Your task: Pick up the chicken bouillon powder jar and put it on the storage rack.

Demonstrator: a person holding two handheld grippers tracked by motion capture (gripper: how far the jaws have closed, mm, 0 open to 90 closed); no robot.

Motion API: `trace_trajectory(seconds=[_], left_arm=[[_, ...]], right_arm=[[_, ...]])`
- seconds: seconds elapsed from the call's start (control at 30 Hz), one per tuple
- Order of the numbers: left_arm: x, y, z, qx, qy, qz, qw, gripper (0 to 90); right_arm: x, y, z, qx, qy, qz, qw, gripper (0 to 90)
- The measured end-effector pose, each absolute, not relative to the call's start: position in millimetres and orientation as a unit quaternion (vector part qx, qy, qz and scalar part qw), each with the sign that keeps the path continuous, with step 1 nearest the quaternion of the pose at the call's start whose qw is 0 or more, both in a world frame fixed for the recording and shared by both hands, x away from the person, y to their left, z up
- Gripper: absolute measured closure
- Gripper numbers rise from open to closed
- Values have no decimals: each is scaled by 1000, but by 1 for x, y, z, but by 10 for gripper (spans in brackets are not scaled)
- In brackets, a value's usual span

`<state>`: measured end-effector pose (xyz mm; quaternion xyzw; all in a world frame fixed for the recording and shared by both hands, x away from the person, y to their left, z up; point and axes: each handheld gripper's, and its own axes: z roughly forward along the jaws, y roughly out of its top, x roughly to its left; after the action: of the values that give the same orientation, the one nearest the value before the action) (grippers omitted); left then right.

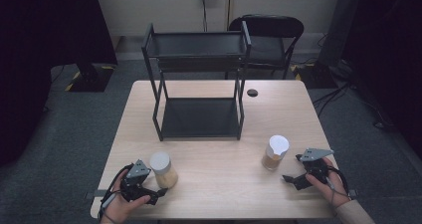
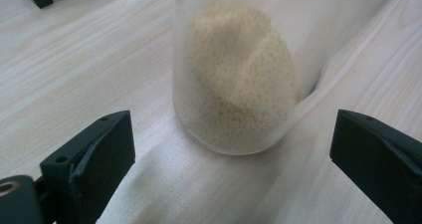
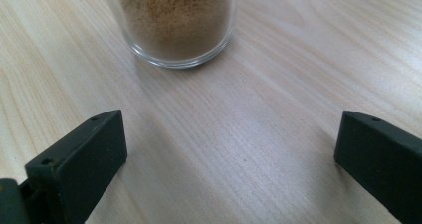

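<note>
**2 jars, 2 grippers at a wooden table**

A glass jar of pale grain [image 1: 163,169] with a white lid stands upright near the table's [image 1: 219,149] front left edge, about half full; the left gripper view shows the grain heaped against one side. A second jar of brown grain [image 1: 274,153], also white-lidded, stands upright toward the front right. Behind them a black 2-tier shelf [image 1: 199,84] sits with both levels bare. The left gripper [image 1: 155,195], held low in the person's hand, points at the pale jar, jaws spread wide just short of the glass. The right gripper [image 1: 291,170] faces the brown jar from the right, jaws likewise apart, near it but not touching.
</note>
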<state>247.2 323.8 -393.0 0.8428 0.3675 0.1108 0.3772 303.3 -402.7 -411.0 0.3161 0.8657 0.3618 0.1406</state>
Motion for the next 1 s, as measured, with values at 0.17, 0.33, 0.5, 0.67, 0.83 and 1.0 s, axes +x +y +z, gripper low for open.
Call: trace_trajectory(seconds=[0.17, 0.33, 0.5, 0.67, 0.83, 1.0], left_arm=[[246, 325, -391, 839, 370, 114, 382, 30], [244, 325, -388, 836, 369, 119, 387, 30], [244, 324, -387, 835, 367, 122, 392, 30], [244, 321, -383, 832, 371, 124, 392, 25], [245, 319, -381, 829, 375, 126, 395, 25], [244, 319, -380, 826, 373, 131, 401, 25]], right_arm=[[303, -403, -411, 316, 866, 362, 141, 0], [303, -403, -411, 316, 866, 362, 141, 0], [303, -403, -411, 316, 866, 362, 140, 0], [303, -403, -411, 316, 866, 362, 141, 0], [303, -403, -411, 316, 866, 362, 141, 0], [303, -403, -411, 316, 866, 362, 140, 0]])
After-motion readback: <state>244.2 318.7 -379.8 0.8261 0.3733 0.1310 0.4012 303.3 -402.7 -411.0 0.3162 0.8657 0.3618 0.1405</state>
